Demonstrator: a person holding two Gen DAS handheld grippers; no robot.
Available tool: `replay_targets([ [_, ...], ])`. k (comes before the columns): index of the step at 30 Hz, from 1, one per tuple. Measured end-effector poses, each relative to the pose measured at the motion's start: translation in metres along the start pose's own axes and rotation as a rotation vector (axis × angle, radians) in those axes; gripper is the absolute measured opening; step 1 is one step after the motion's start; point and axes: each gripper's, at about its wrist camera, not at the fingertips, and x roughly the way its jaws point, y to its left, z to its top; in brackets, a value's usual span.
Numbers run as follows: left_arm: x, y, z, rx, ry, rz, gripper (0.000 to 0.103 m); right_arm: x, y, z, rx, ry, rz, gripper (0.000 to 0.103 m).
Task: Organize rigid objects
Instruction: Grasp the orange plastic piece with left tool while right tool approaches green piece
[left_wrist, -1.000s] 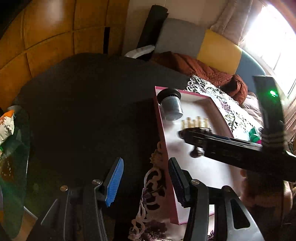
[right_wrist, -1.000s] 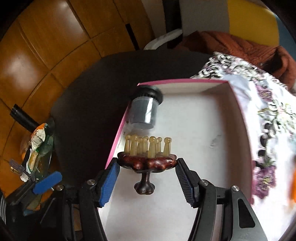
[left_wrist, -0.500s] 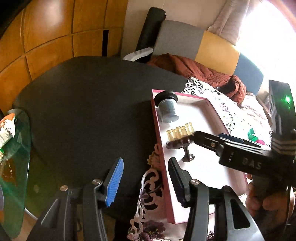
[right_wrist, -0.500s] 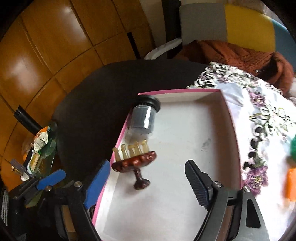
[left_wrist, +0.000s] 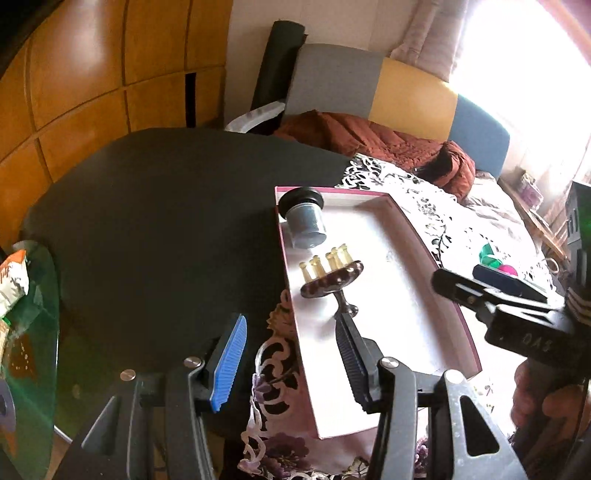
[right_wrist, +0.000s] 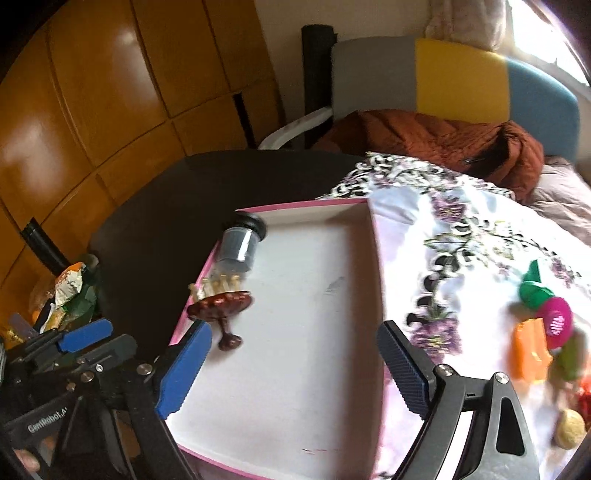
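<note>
While its jaws are opening with nothing between them, the right gripper (right_wrist: 295, 363) hangs over the tray (right_wrist: 295, 369); the massager (right_wrist: 221, 306) lies by the tray's left wall, near the jar (right_wrist: 238, 247). The left gripper (left_wrist: 286, 360) stands apart, empty.

Brown pronged massager (right_wrist: 219, 301) tipped beside grey jar (right_wrist: 238, 247), pink-rimmed tray (right_wrist: 295, 206).

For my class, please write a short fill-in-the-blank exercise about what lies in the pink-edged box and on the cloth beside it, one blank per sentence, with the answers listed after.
1. The jar with the black lid lies on its ____ in the box.
2. The brown wooden massager lies ____ the box.
3. The right gripper has ____ between its opening jaws.
4. The green, pink and orange toys lie on the ____ cloth.

Answers: side; inside; nothing; floral
</note>
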Motion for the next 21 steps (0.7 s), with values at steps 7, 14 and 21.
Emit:
replay_targets([
  [7,-0.006,-0.021,-0.001,0.075,-0.015,-0.019,0.051,-0.028,-0.036,-0.005,0.021,-0.044,-0.077,0.099],
  [14,-0.007,-0.044,0.002,0.115,-0.011,-0.084,0.051,-0.055,-0.092,-0.012,0.089,-0.065,-0.173,0.100],
  [21,-0.004,-0.074,0.005,0.166,0.018,-0.171,0.051,-0.093,-0.172,-0.015,0.228,-0.120,-0.326,0.103],
])
